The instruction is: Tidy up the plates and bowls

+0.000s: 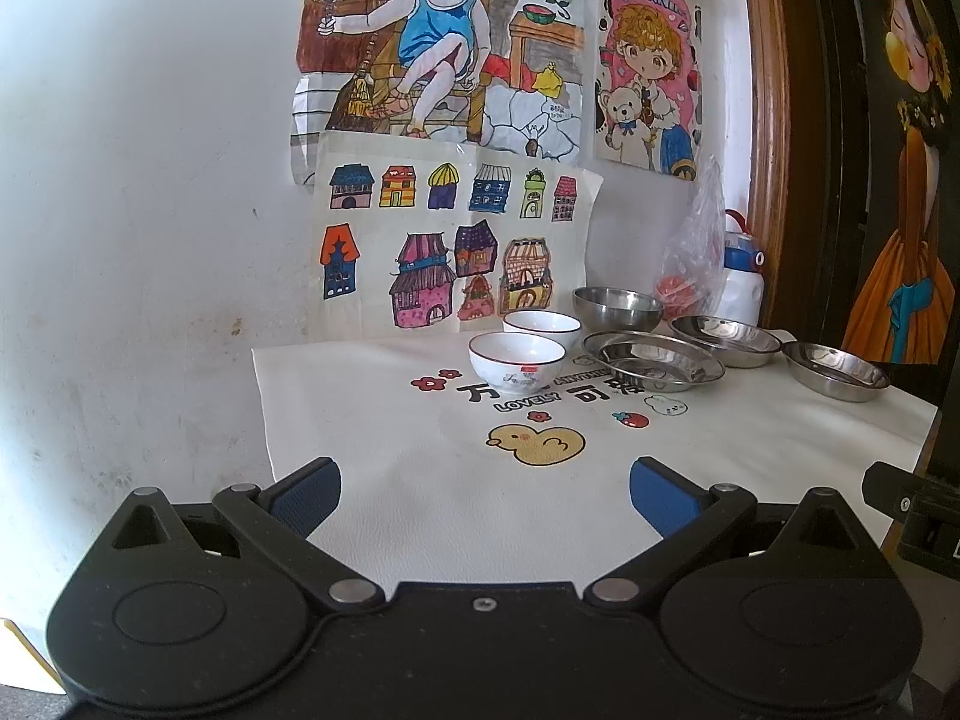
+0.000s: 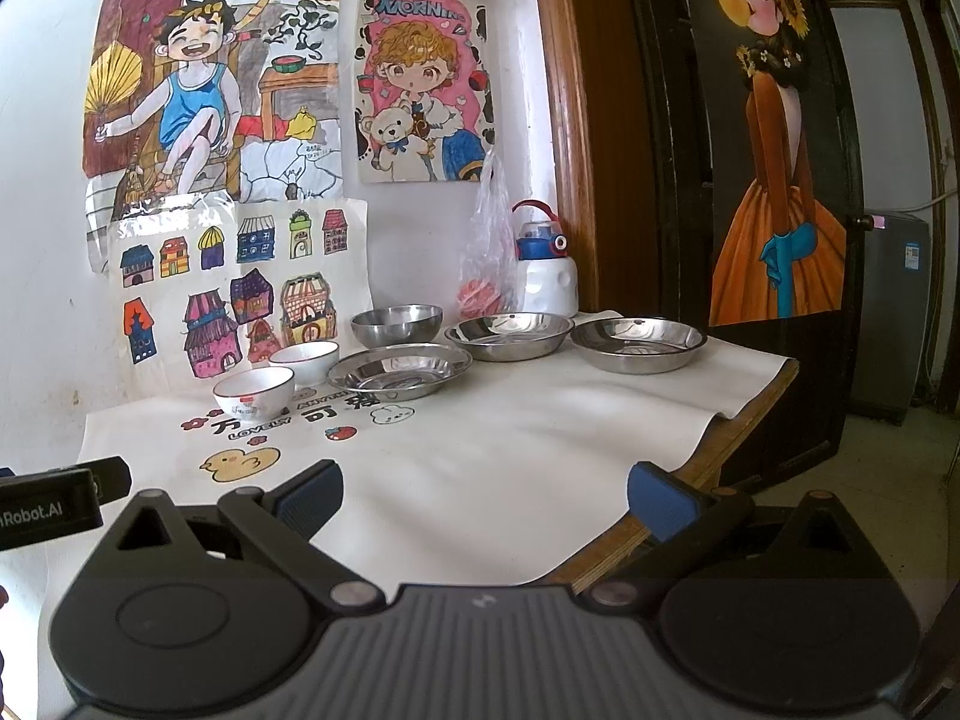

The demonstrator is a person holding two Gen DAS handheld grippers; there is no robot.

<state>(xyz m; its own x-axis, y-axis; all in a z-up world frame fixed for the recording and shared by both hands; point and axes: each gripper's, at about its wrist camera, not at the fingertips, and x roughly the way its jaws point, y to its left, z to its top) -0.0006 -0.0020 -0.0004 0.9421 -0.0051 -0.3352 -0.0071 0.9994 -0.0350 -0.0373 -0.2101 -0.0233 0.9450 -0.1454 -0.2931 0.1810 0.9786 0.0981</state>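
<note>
1. The left tool (image 1: 485,489) and right tool (image 2: 485,495) are held released, grasping nothing, above the near part of the cloth-covered counter (image 2: 540,420).
2. Two white bowls (image 1: 516,361) are set just beside each other at the far left.
3. A steel bowl (image 2: 396,324) is placed behind three steel plates (image 2: 509,334), near the wall.

Wooden table (image 2: 757,391), white printed cloth (image 2: 480,450), ceramic bowls (image 2: 254,393), steel dishes (image 2: 637,344)
</note>
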